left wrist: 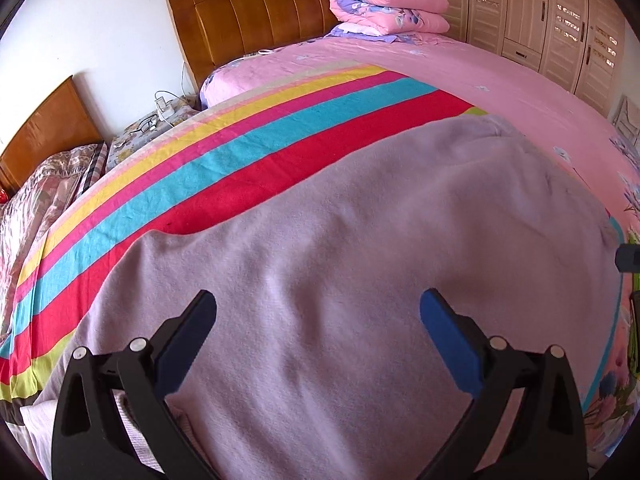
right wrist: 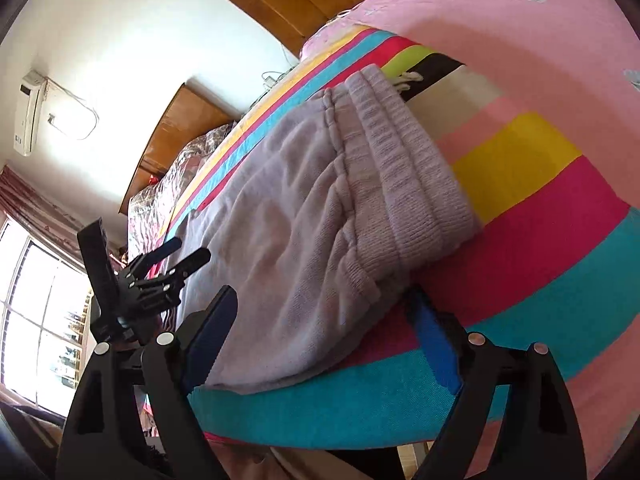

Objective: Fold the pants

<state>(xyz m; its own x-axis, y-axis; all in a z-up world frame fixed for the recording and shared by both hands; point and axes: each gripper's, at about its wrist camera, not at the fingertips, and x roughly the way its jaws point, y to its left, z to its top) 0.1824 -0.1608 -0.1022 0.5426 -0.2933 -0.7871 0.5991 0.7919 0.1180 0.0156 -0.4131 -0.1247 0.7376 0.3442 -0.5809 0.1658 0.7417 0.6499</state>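
Observation:
Lilac fleece pants lie flat on a striped blanket on the bed. My left gripper hovers open just above the fabric, with nothing between its blue pads. In the right wrist view the pants show a ribbed waistband at the far right and a white drawstring. My right gripper stands open astride the near corner of the pants at the bed's edge, and its pads do not press on the cloth. The left gripper shows open over the pants' left end.
A pink sheet covers the bed beyond the blanket, with a folded pink quilt by the wooden headboard. A wardrobe stands far right. A nightstand and second bed lie left. A window is beside the bed.

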